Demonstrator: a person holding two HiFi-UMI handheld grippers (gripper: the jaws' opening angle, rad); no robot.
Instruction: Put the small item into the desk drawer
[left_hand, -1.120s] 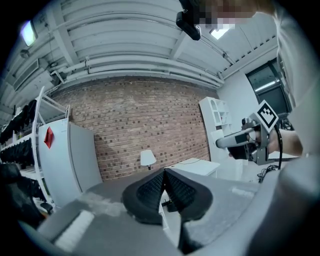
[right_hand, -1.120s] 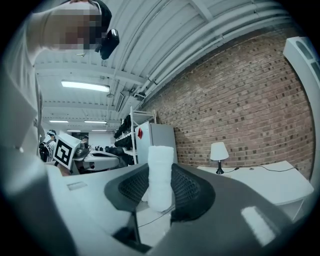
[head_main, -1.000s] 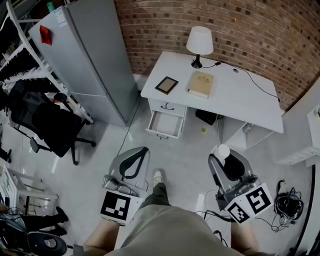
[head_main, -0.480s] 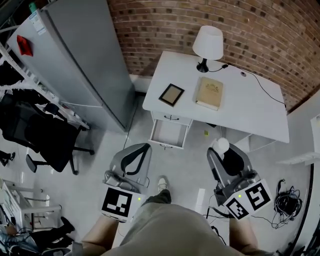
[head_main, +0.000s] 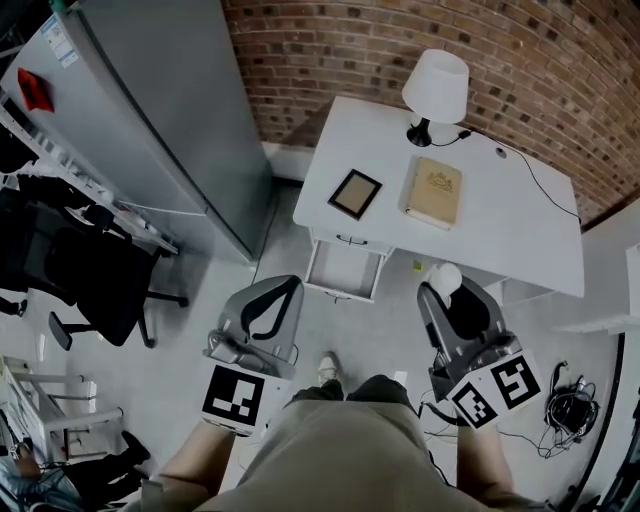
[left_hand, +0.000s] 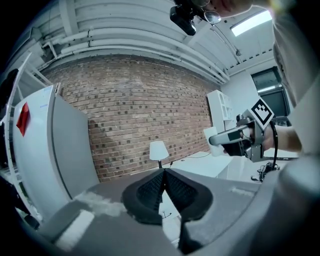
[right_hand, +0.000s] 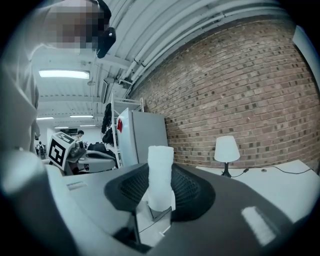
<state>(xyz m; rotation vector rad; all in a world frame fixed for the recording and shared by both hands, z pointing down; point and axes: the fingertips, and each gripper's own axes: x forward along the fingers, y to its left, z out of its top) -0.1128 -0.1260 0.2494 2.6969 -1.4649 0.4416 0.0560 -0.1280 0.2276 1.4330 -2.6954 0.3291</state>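
While your right gripper (head_main: 452, 298) clamps the small white item (head_main: 444, 277), which sticks out past its tips, the open drawer (head_main: 345, 272) lies ahead and leftward — nearer your left gripper (head_main: 280, 292), whose jaws are pressed together on nothing.

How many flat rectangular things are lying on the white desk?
2. A dark picture frame lies near the front edge of the desk, above the open drawer; a tan book lies beside it, in front of the lamp. Nothing seems hidden.
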